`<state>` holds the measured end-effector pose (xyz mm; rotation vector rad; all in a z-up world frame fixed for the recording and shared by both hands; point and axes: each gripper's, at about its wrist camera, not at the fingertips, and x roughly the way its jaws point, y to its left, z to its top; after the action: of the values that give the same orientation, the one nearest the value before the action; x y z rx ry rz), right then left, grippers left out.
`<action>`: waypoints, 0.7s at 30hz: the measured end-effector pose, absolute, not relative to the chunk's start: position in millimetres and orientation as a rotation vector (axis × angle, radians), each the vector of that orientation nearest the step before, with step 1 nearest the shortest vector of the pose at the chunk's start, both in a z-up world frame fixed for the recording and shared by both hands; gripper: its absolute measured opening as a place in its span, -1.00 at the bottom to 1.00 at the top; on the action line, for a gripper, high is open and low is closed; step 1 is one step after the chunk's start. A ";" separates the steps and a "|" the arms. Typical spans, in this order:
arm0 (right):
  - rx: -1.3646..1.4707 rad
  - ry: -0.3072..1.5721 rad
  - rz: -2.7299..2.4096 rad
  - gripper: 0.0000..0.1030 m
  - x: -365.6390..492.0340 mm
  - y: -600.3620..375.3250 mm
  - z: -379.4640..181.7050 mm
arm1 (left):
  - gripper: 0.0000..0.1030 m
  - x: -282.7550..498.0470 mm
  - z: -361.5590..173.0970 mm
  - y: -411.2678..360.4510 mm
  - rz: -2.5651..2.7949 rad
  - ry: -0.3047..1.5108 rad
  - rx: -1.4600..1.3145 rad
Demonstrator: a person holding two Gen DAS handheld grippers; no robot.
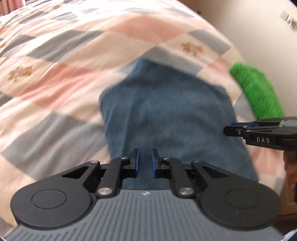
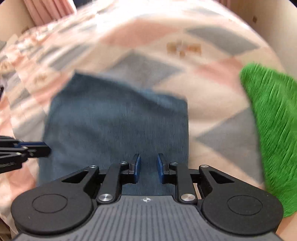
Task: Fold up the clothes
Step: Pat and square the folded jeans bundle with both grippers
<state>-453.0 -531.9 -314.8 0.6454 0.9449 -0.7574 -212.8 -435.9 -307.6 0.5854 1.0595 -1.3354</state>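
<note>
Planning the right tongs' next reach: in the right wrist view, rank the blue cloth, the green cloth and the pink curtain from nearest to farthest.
1. Blue cloth, directly under the right tongs.
2. Green cloth, off to the right.
3. Pink curtain, far back, upper left.

The bedspread [image 1: 55, 74] is patterned in slanting blocks of pale pink, grey-blue and cream, with small tan-brown motifs scattered on the cream patches. On it lies a plain denim-blue garment [image 1: 167, 111]. To the right of the blue garment is a bright green ribbed knit [image 2: 269, 120]. Both grippers are black with blue pads, on grey ridged bodies.
</note>
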 end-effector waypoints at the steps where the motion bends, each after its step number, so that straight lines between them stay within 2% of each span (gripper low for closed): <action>1: 0.635 0.924 -0.775 -0.55 -450.9 -536.8 -310.0 | -0.80 -209.0 -305.3 -444.3 -1.350 1.042 0.580; 9: 0.630 0.924 -0.837 -0.61 -435.2 -578.4 -342.6 | -0.80 -196.7 -345.7 -507.2 -1.358 0.963 0.663; 16: 0.630 0.871 -0.822 -0.55 -453.5 -545.1 -309.1 | -0.80 -210.1 -306.7 -462.2 -1.378 0.960 0.630; 21: 0.654 1.010 -0.785 -0.60 -457.1 -522.1 -342.7 | -0.79 -233.0 -336.9 -434.2 -1.318 0.974 0.682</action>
<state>-457.1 -522.1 -342.7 0.6544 1.0096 -0.7849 -233.0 -434.2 -336.9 0.6823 0.9742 -1.3183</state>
